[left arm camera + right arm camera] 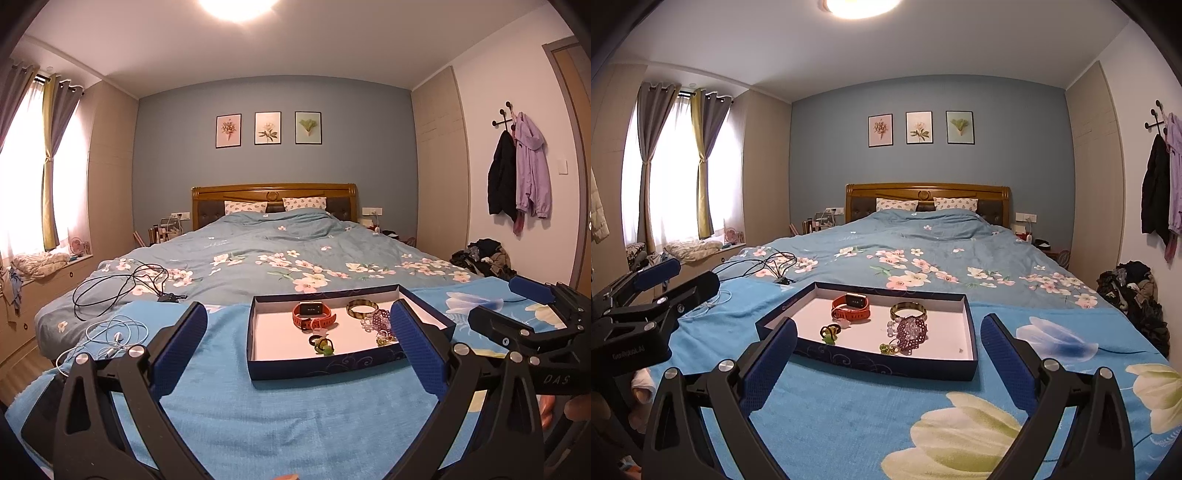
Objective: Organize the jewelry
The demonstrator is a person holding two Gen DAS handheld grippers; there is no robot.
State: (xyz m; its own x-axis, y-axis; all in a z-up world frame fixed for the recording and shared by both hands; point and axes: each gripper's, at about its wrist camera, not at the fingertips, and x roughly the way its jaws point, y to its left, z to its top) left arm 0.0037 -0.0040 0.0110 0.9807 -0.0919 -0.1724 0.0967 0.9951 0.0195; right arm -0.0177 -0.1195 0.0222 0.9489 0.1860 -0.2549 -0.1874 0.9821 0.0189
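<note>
Orange watch (850, 307), floral blue blanket (849, 413)

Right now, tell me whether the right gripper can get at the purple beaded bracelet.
Probably yes: the right gripper is open and the purple beaded bracelet lies uncovered in the shallow box, over its low wall.

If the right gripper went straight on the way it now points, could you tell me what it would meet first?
Probably the near wall of the dark blue tray, which lies ahead between the open right gripper fingers; depth is uncertain, and it might pass over the rim toward the purple beaded bracelet.
</note>
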